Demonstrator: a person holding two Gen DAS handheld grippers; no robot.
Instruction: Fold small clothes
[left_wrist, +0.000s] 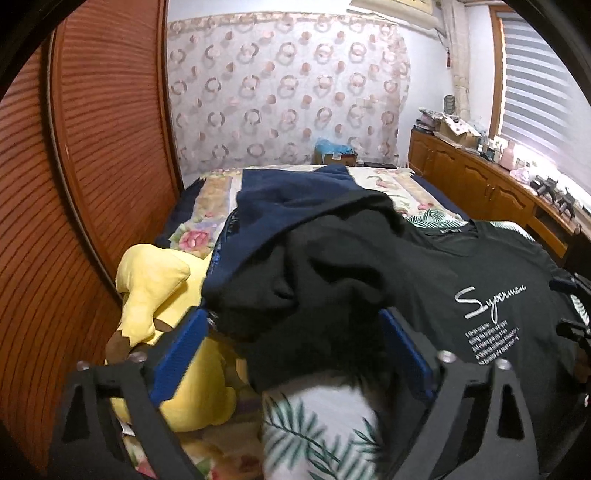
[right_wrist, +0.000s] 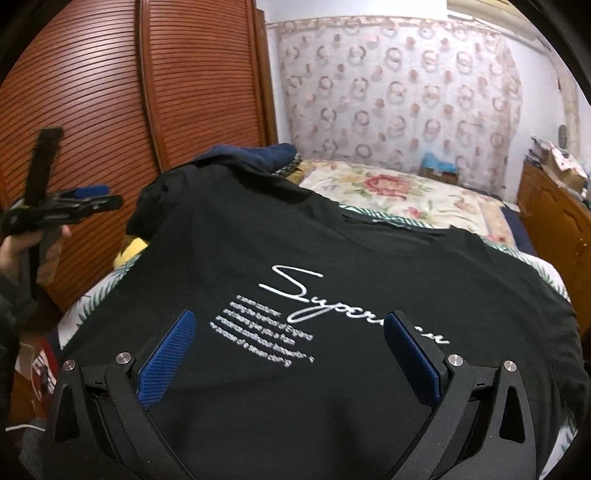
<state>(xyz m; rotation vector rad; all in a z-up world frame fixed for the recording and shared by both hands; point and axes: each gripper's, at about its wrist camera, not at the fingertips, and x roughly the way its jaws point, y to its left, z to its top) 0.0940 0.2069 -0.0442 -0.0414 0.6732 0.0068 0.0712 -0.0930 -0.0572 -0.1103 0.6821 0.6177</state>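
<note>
Now, L tongs (left_wrist: 291, 350): open wide; I see both blue pads, w/ the bunched sleeve of the black T-shirt (left_wrist: 461, 266) lying btw them, pads not pressing on it.
L tongs from the other cam: seen at far left of the right view (right_wrist: 86, 197), held by a hand (right_wrist: 22, 254), up off the bed, beside the wood door.
R tongs (right_wrist: 291, 347): open wide too; they hang just over the shirt's front. I can't tell if the tips touch the cloth. Nothing btw the pads but flat shirt.
Black T-shirt: spread face up on my side of the bed, white "Superman" writing + small lines of text on the chest. Neck points to the far wall. Its left sleeve is all crumpled in a lump, not flat.
Blue cloth (left_wrist: 295, 192): dark blue, heaped behind the black shirt, partly under its crumpled sleeve.
Yellow plush toy (left_wrist: 159, 280): left of the shirt, near the bed edge, next to the L tongs' left pad.
Leaf-print sheet (left_wrist: 317, 424): white w/ green leaves, under the shirt.
Flower blanket (right_wrist: 399, 188): covers the far part of the bed.
Wood slat doors (right_wrist: 110, 92): on the left side.
Cabinet (left_wrist: 480, 184): along the right wall, w/ small stuff on top under the window.
</note>
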